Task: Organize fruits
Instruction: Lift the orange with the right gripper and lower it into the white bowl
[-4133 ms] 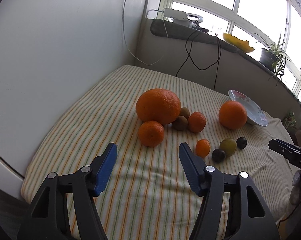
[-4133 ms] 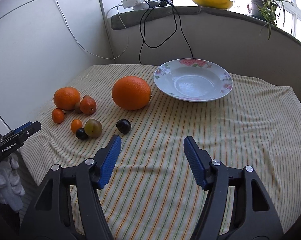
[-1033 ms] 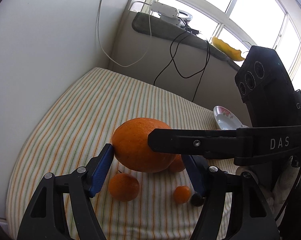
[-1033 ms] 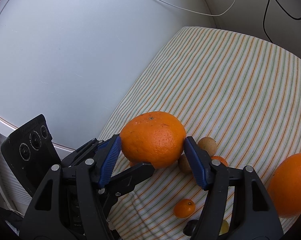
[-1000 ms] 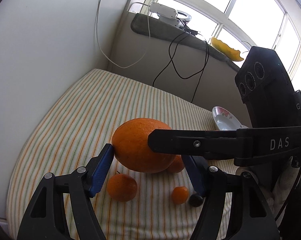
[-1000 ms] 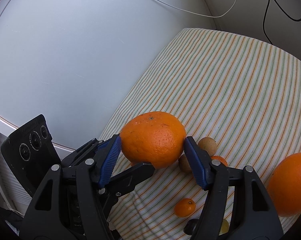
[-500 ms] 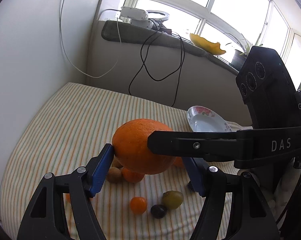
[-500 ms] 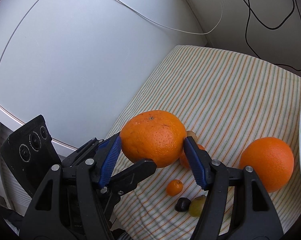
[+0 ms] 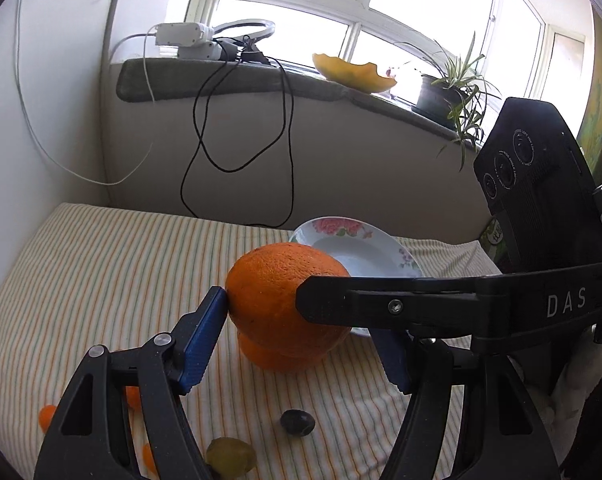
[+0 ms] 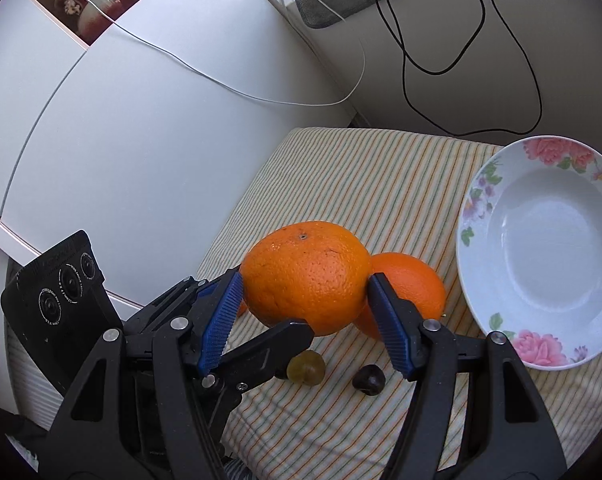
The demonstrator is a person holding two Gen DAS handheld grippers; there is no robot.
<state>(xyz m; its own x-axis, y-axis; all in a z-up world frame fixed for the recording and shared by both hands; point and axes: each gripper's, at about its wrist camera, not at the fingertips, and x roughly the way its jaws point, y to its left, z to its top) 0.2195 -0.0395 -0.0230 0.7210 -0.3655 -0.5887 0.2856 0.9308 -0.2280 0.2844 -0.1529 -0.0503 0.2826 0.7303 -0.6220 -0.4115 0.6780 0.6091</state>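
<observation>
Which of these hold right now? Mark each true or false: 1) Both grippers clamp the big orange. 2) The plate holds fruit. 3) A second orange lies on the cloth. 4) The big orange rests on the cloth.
1) True: the left gripper and right gripper both press the big orange.
2) False: the plate is empty.
3) True: a second orange lies on the cloth beside the plate.
4) False: it is held above the cloth.

surface: striped cloth (image 10: 341, 168) | on it: plate (image 10: 477, 200), orange (image 10: 417, 280), small fruits (image 10: 306, 367)
</observation>
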